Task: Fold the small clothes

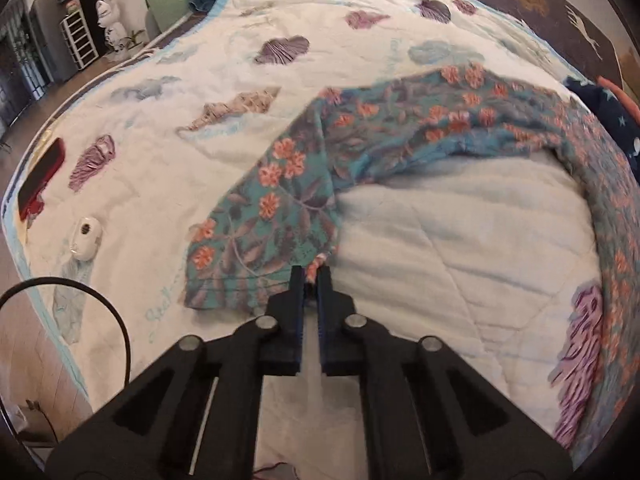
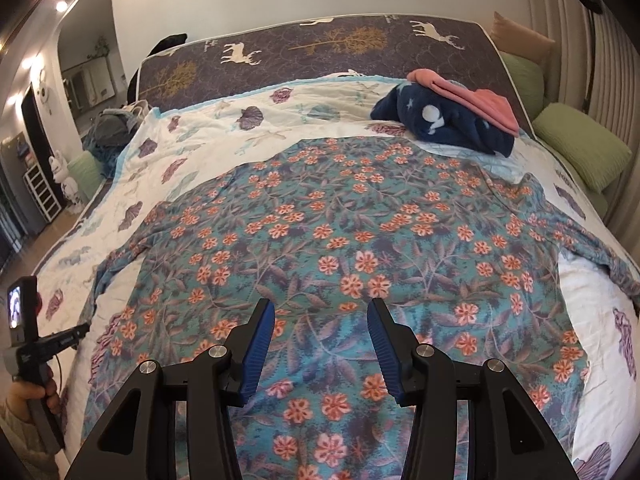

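A teal garment with orange flowers (image 2: 340,240) lies spread on the white quilt (image 2: 192,152), its sleeves out to both sides. In the left wrist view my left gripper (image 1: 311,274) is shut on the cuff edge of the left sleeve (image 1: 280,208), which stretches away toward the garment body (image 1: 500,120). In the right wrist view my right gripper (image 2: 322,312) is open and empty, hovering over the lower middle of the garment. The left gripper's handle and camera (image 2: 24,320) show at the far left there.
A navy starred fleece with a pink cloth on top (image 2: 448,116) lies at the head of the bed. Green pillows (image 2: 584,148) sit on the right. A red-and-black device (image 1: 40,178) and a small white device (image 1: 85,238) lie on the quilt's left edge.
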Motion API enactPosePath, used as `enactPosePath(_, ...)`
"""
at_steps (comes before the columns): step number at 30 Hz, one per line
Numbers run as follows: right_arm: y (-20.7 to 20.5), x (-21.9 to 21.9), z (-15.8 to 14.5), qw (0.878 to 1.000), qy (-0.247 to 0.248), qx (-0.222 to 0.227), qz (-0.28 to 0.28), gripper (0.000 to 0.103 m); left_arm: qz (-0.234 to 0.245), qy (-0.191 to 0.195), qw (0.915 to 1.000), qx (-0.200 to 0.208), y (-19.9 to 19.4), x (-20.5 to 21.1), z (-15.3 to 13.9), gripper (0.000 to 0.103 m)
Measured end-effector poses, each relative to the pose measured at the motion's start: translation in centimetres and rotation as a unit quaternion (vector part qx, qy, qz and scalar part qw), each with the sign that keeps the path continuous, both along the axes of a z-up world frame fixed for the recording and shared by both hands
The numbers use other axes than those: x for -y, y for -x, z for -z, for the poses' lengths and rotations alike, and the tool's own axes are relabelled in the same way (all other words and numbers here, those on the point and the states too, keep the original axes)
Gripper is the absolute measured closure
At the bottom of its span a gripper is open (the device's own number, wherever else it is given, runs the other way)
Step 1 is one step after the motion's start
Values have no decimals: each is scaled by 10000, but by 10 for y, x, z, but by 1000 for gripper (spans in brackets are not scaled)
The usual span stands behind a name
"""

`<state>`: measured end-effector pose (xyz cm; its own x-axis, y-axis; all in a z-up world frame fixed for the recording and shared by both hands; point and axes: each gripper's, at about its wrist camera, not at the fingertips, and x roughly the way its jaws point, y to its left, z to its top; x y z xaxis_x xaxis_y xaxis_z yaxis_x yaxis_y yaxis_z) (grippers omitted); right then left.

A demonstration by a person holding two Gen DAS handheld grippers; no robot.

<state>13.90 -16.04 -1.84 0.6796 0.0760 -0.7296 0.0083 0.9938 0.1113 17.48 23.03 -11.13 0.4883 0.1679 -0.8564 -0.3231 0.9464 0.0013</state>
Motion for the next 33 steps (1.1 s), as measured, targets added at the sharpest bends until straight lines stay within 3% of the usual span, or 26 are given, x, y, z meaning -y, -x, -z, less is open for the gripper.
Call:
enactPosePath(2, 2, 5, -1, 10000, 2, 47, 35, 54, 47, 32, 9998, 181, 1, 2, -17, 99)
enactPosePath(4, 2, 11, -2, 10000, -10, 77, 62, 53, 237, 333, 9983, 414, 2, 6, -42, 99)
enactPosePath(8, 0, 21, -3, 9998, -119, 132, 82, 53, 907, 687, 9880, 1045, 0, 38, -106, 99)
enactPosePath(11, 2, 27, -6, 9995, -223, 234, 34, 53, 1659, 1116, 9702, 1366, -5, 84, -145, 99)
enactPosePath(14, 5, 33, -9, 9990, -289, 333, -19, 53, 2390, 1466, 9494, 1414, -18, 140, -167, 99)
enactPosePath(16, 8, 40, -11, 9986, -363, 385, -45, 53, 2754, 1678, 9369, 1351, -31, 176, -172, 99)
enactPosePath(19, 10, 51, -12, 9978, -506, 413, -129, 53, 3189, 1693, 9225, 1364, -50, 230, -175, 99)
enactPosePath(21, 10, 58, -11, 9968, -642, 390, -271, 53, 3477, 1823, 9126, 1146, -64, 262, -166, 98)
enactPosePath(22, 9, 62, -11, 9961, -720, 363, -346, 53, 3503, 1876, 9119, 1029, -67, 270, -162, 97)
enactPosePath(23, 7, 65, -9, 9954, -807, 325, -409, 53, 3521, 1906, 9120, 889, -71, 278, -154, 90)
enactPosePath(24, 5, 68, -7, 9947, -884, 278, -444, 53, 3531, 1886, 9130, 784, -72, 284, -148, 75)
enactPosePath(26, -1, 74, -4, 9938, -987, 227, -450, 53, 3477, 1710, 9195, 667, -70, 286, -137, 57)
enactPosePath(29, -17, 76, 3, 9915, -1120, 25, -662, 53, 3319, 1264, 9309, 857, -57, 269, -129, 54)
enactPosePath(33, -46, 61, 14, 9774, -1445, -463, -1472, 53, 2858, 547, 9510, 1044, -33, 221, -118, 49)
